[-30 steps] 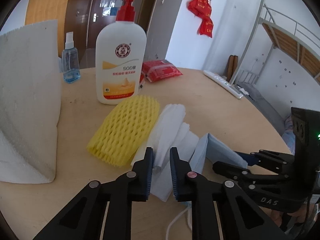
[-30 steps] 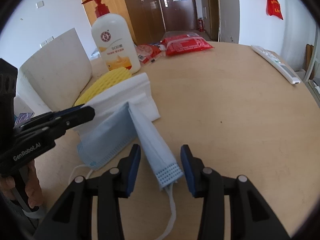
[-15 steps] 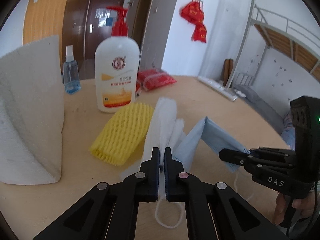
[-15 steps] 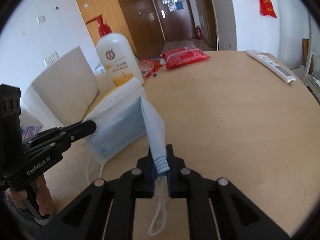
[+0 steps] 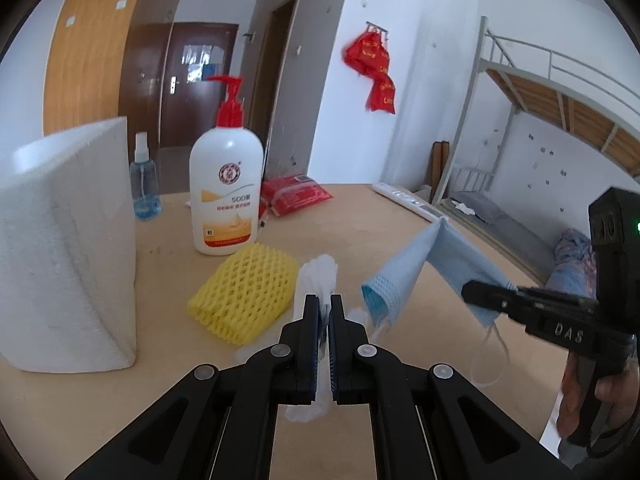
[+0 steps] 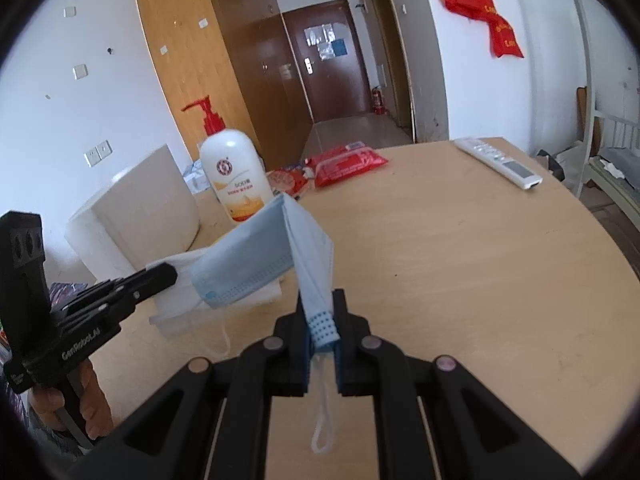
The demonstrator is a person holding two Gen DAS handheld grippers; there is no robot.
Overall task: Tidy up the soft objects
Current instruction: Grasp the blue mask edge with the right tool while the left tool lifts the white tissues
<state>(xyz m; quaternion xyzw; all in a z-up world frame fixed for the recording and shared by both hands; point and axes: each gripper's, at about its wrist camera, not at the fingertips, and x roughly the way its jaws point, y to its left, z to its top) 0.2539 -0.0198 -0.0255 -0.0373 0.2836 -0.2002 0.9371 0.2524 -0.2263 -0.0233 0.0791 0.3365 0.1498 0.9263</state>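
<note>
You've got the blue face mask (image 6: 280, 256) up off the table (image 6: 460, 272) right now: your right gripper (image 6: 322, 336) has its jaws pinched shut on one pleated end, ear loop dangling below, and the rest of the mask droops over toward 9 o'clock in the right wrist view. Your left gripper (image 5: 325, 320) is clamped narrow on the white tissue wad (image 5: 316, 276), which looks partly lifted at the near end. So I'd say you're early-to-mid task: two soft things are in hand, nothing looks stacked or sorted yet. The yellow foam net (image 5: 244, 292) is lying untouched at about 10 o'clock of your left jaws, just beside the tissue. Around you: the big white foam block (image 5: 68, 240) at 9 o'clock, the lotion pump bottle (image 5: 226, 196) at 11, a small spray bottle (image 5: 145, 192) behind it, a red wipes pack (image 5: 296, 198) at 12 and a remote (image 6: 500, 162) out at 1. The bottle stands close to the foam net, so it's the likeliest thing to knock.
</note>
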